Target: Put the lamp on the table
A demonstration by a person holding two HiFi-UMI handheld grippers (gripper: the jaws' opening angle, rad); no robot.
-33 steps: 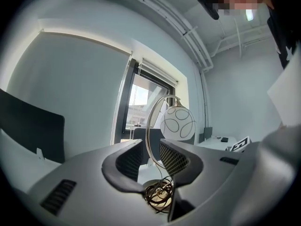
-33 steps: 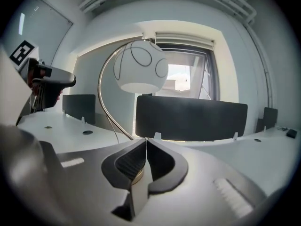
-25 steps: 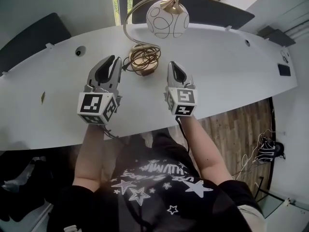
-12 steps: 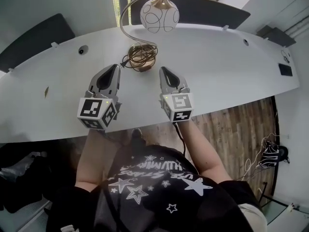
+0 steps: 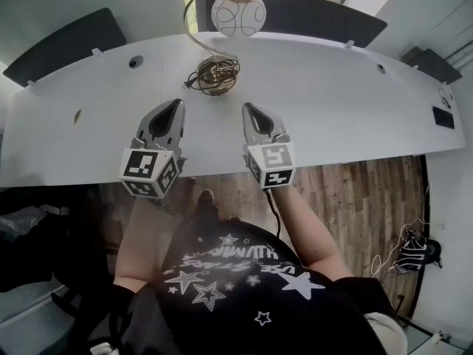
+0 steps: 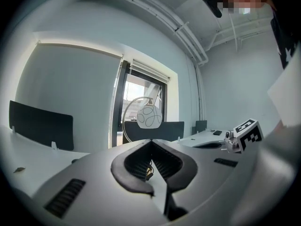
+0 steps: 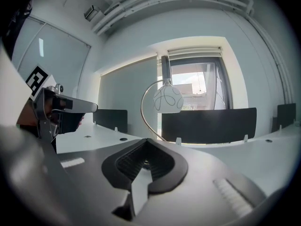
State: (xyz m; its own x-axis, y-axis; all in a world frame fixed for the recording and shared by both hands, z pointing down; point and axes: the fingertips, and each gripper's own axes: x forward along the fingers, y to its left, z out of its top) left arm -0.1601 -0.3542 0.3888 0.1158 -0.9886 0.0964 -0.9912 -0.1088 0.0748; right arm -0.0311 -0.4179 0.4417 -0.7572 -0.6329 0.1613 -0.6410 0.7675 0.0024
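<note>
The lamp has a white globe shade [image 5: 238,12] with thin black lines, a curved brass stem and a round base [image 5: 214,74] wrapped in coiled cord. It stands upright at the far middle of the white table [image 5: 332,102]. The shade also appears in the left gripper view [image 6: 149,117] and the right gripper view [image 7: 168,99]. My left gripper [image 5: 176,103] [image 6: 150,141] and right gripper [image 5: 248,107] [image 7: 146,140] hover over the table's near edge, well short of the lamp. Both are shut, with nothing between their jaws.
Dark partition panels [image 5: 66,41] line the table's far side, with a window behind the lamp. A cable hole [image 5: 135,62] and a small scrap [image 5: 77,115] lie on the left of the table, a black item [image 5: 451,117] at its right end. Wooden floor [image 5: 355,198] lies below.
Both grippers have drawn back from the lamp's base toward the table's near edge. The left jaws, open a second ago, have closed. The lamp stays where it stood.
</note>
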